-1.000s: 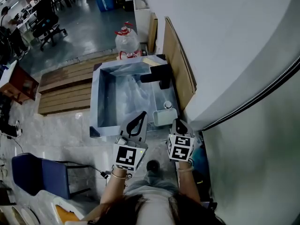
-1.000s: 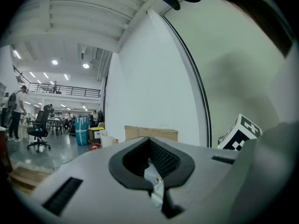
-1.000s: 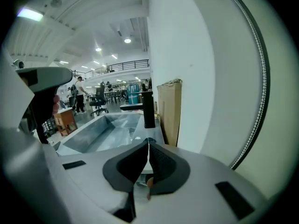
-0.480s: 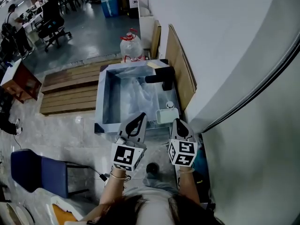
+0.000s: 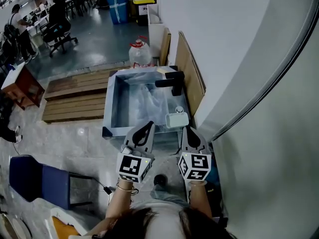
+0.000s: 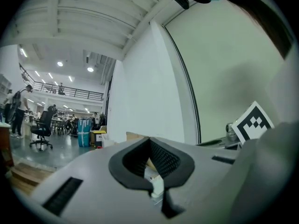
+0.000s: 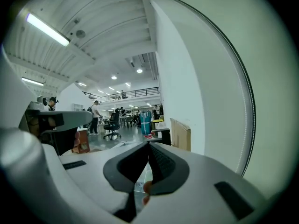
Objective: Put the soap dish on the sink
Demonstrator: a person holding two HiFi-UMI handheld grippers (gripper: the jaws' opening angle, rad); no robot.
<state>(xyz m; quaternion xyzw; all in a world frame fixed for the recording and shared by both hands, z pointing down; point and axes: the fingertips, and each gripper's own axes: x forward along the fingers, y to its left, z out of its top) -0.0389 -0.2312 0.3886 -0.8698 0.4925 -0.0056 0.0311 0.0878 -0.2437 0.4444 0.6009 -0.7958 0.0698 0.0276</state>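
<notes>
The white soap dish (image 5: 177, 119) rests on the near right corner of the steel sink (image 5: 110, 108), with a small round piece just behind it. My right gripper (image 5: 188, 130) is a short way in front of the dish, jaws together and nothing between them. Left of it, my left gripper (image 5: 148, 125) hovers over the sink's front rim, also shut and holding nothing. In the left gripper view the left gripper (image 6: 149, 141) points at the white wall. In the right gripper view the right gripper (image 7: 148, 146) faces the hall.
A black faucet (image 5: 172, 81) sits on the sink's far right rim. A wooden board (image 5: 192, 78) leans on the white wall beside the sink. A water jug (image 5: 141, 54) stands behind it, wooden planks (image 5: 75, 98) lie to its left, and a blue chair (image 5: 40, 180) is at lower left.
The head view has shifted, so the sink sits higher in the picture. Both grippers have drawn back a little toward the person. The soap dish stays on the rim.
</notes>
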